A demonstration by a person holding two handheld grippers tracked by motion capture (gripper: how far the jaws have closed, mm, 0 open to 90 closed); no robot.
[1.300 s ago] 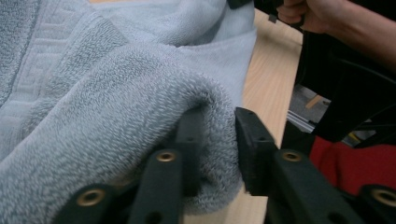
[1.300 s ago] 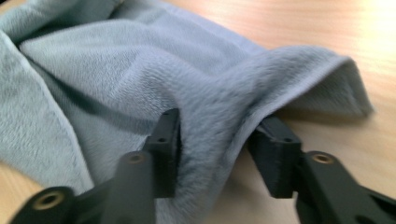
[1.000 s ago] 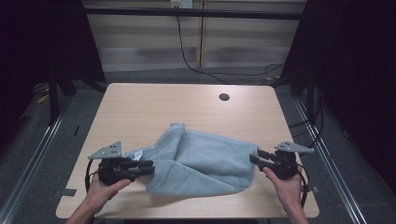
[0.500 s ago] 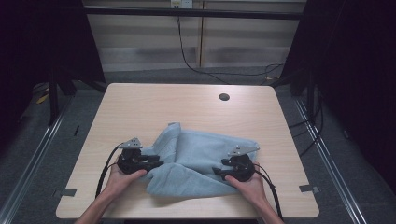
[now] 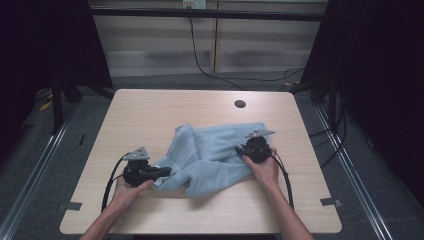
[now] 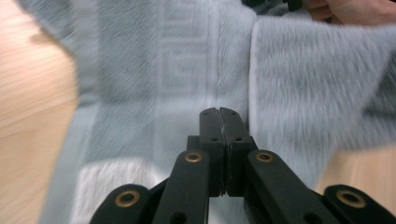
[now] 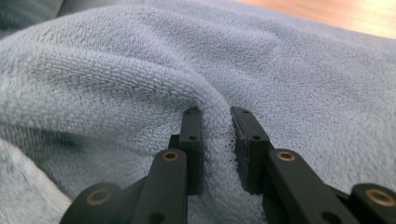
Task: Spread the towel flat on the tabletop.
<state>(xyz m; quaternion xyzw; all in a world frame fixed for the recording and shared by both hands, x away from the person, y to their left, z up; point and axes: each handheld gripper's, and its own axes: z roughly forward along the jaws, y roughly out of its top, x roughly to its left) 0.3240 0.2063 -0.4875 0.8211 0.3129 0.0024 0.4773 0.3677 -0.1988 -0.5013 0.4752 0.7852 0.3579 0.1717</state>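
One towel (image 5: 212,155): blue, bunched up on the bench (image 5: 150,115).
Left gripper (image 6: 219,116): fingers pressed together, nothing seen held between them.
Right gripper (image 7: 217,135): a towel fold is pinched.

Towel (image 6: 187,70) edges blurred, cropped

We see a light wooden table (image 5: 150,120) standing on a grey floor (image 5: 350,165). Near the table's far edge sits a small dark round hole (image 5: 240,104). Beyond the table a pale panelled wall (image 5: 160,45) runs across, with a dark horizontal bar (image 5: 210,13) over it and a black cable (image 5: 200,57) hanging down it to the floor. Black curtains (image 5: 380,65) close in left and right of the table. Metal rails (image 5: 40,150) lie on the floor along both sides of the table.
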